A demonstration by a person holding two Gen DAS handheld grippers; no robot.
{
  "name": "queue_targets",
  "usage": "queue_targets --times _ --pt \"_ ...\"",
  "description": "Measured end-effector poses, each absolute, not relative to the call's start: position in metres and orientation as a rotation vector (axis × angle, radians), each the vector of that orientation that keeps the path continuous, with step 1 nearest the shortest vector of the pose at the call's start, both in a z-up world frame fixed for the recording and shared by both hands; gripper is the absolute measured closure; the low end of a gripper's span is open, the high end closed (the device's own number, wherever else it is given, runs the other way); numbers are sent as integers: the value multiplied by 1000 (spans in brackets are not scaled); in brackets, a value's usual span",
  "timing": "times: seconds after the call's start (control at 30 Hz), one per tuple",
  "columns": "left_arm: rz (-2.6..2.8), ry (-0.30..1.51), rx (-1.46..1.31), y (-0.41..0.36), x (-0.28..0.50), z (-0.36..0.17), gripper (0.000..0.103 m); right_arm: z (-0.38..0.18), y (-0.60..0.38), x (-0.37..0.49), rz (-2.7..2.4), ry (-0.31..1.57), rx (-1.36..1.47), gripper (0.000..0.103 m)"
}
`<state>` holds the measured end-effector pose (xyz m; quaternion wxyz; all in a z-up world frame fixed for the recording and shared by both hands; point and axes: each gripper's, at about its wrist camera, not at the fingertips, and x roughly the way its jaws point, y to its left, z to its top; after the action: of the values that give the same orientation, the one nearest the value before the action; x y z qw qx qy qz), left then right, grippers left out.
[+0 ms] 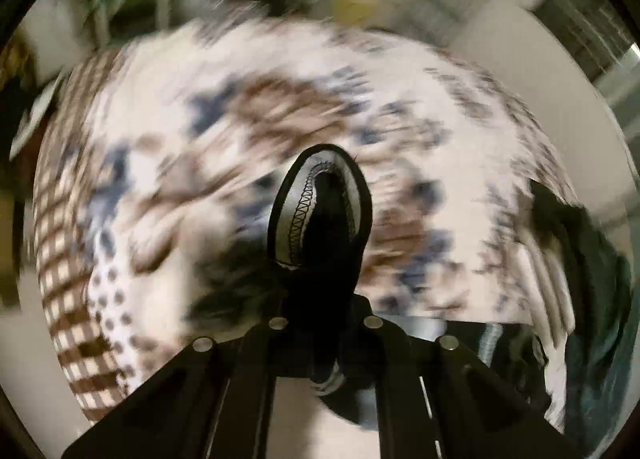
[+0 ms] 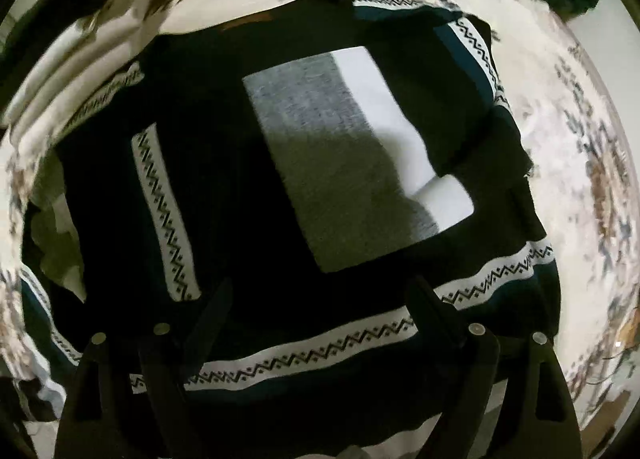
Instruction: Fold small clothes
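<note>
Garment (image 2: 248, 187), dark with zigzag bands, lies spread on the patterned sheet (image 2: 580, 147). Right tongs (image 2: 320, 299) hover wide over its near band. Left tongs (image 1: 324, 299) pinch a stitched hem (image 1: 320, 199), lifted above the sheet, probably for folding.

On my left wrist view, motion blur smears the patterned cloth (image 1: 280, 107), so I cannot read its print. A dark garment fold (image 1: 320, 219) hides my left gripper's (image 1: 320, 299) fingertips. On the right wrist view, the dark patterned garment (image 2: 280, 359) runs off the near edge.
</note>
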<state>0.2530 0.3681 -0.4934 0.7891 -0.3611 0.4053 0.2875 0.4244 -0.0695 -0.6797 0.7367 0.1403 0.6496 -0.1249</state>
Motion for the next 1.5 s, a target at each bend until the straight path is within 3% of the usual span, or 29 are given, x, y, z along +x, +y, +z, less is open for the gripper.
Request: queue_targets --times 0.13,0.27,0.5,0.73,0.77,0.8,0.83,0.87,0.9,0.93,1.23,1.5 --pt "481 863 -588 298 309 -447 98 -681 -92 425 -218 1432 405 14" --pt "260 897 -482 176 375 -427 98 -678 -132 426 -218 1427 466 14" --pt "-90 1009 -406 -58 437 -454 98 -684 -252 433 -235 1454 548 14" --pt "-138 1131 -261 -175 450 -477 93 -694 -333 427 -189 1520 573 14" --pt "-128 1114 -253 -173 448 -475 92 -693 -340 427 -174 1524 598 14" --pt "-117 1099 -249 -171 444 -472 81 -690 -354 422 -157 1519 627 14" --pt "-98 1082 -246 -166 440 -469 58 -688 -361 422 -133 1510 655 14" --pt "-71 1069 -247 -154 434 -466 43 -684 -366 423 -107 1499 677 14" --pt "-52 1060 -251 -146 430 -465 15 -679 -370 425 -88 1485 693 14" --pt "-1 1048 -252 -123 422 -462 8 -675 -374 430 -71 1468 709 14" --pt "492 1064 -72 26 358 -480 8 -659 -336 500 170 1405 769 14" --pt "617 1146 -71 52 328 -513 8 -675 -209 570 280 1494 489 14"
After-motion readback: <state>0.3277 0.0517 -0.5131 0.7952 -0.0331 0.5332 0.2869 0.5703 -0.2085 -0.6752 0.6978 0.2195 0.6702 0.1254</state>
